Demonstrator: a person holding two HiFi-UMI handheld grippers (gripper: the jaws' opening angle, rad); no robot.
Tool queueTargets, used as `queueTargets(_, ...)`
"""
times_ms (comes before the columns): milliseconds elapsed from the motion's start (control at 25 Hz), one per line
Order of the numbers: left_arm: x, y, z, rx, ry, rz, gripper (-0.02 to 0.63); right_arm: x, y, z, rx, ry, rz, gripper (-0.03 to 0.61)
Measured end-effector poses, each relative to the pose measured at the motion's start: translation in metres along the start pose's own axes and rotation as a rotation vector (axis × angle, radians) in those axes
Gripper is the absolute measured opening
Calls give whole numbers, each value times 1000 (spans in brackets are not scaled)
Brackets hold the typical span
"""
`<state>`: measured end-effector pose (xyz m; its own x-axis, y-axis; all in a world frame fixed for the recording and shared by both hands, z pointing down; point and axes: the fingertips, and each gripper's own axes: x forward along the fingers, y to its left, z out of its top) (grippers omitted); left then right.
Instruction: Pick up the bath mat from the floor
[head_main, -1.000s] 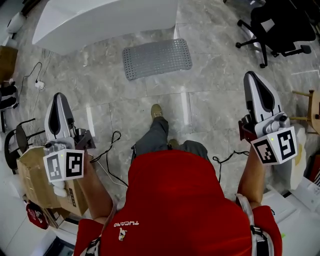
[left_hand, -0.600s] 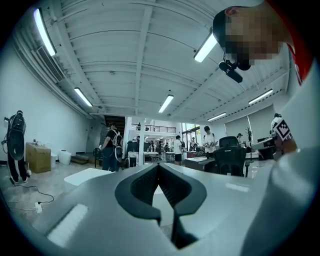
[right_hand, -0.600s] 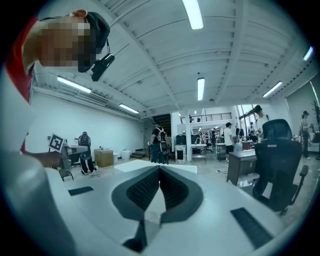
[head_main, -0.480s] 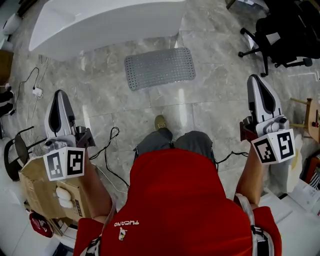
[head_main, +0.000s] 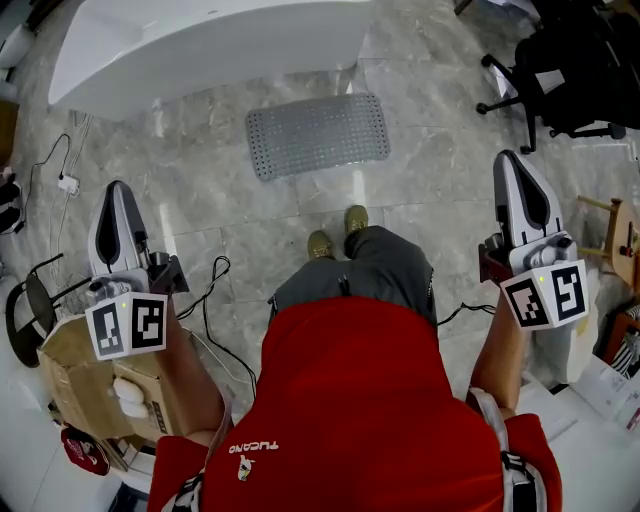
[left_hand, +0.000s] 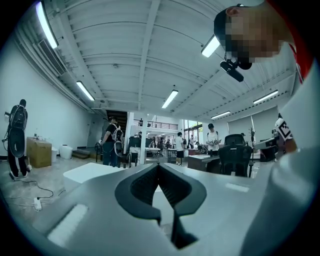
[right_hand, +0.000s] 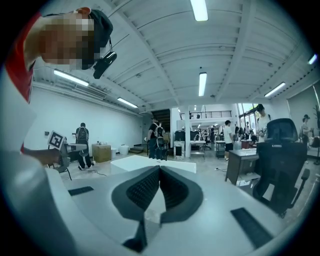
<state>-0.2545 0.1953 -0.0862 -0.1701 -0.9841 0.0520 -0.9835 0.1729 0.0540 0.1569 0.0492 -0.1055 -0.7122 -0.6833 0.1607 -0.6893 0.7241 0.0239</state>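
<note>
A grey perforated bath mat (head_main: 317, 134) lies flat on the marble floor in the head view, just in front of the person's feet (head_main: 338, 230). My left gripper (head_main: 117, 193) is held at waist height at the left, shut and empty, far short of the mat. At the right, my right gripper (head_main: 517, 167) is held the same way, shut and empty. Both gripper views look level across the hall, so the mat is hidden there; the left gripper (left_hand: 159, 165) and right gripper (right_hand: 160, 167) show tips pressed together.
A white bathtub-like block (head_main: 200, 45) stands behind the mat. A black office chair (head_main: 575, 60) is at the upper right. Cables (head_main: 215, 300) trail on the floor at the left, beside a cardboard box (head_main: 85, 385). Several people stand far off in the hall.
The person has stepped forward, right foot now beside the left one and nearer the mat. Both grippers stay shut and held at the same height.
</note>
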Motion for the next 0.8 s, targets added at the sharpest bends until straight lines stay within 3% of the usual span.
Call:
queueTargets(520, 56, -3, 11, 23, -8, 100, 5, 70, -60, -1, 21, -36, 43, 2)
queueTargets(800, 98, -15, 13, 34, -21, 155, 5, 107, -97, -16, -39, -12, 47, 2)
